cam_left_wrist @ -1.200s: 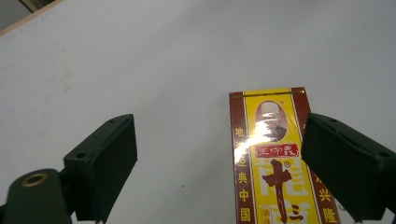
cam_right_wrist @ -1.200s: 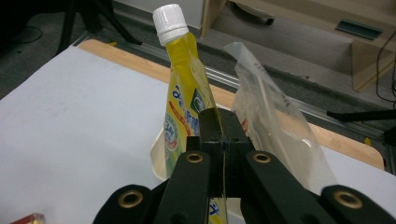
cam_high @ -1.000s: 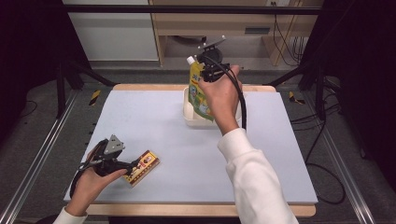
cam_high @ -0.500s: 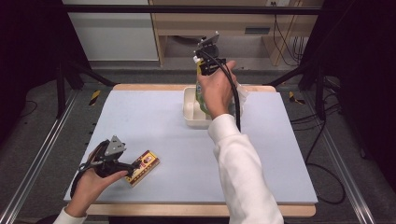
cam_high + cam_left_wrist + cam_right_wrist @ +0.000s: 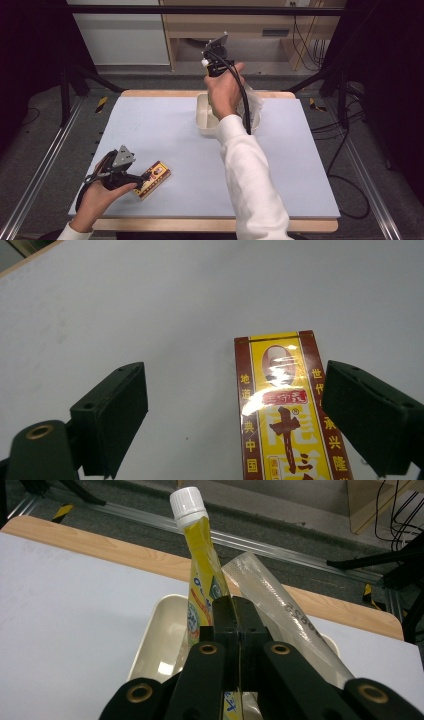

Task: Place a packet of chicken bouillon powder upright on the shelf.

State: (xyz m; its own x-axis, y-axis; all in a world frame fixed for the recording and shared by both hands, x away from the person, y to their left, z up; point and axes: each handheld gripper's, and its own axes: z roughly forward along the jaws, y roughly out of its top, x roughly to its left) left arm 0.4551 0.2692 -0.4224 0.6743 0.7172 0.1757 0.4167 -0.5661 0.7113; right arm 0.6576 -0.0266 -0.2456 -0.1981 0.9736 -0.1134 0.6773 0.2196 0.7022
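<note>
A yellow squeeze pouch with a white screw cap stands upright over the white bin. My right gripper is shut on the pouch's middle. From above, the right gripper is held high over the bin at the far side of the table, and the pouch's cap peeks out beside it. A red and yellow box lies flat between the jaws of my open left gripper, closer to the right jaw. That box and left gripper are near the table's front left.
A clear plastic bag leans in the bin behind the pouch, also seen as the bag from above. The pale blue table mat has a wooden edge at the far side. Metal rails and cables run along the floor around the table.
My right gripper has lifted the pouch higher and farther back over the bin. The left gripper and the box have stayed put.
</note>
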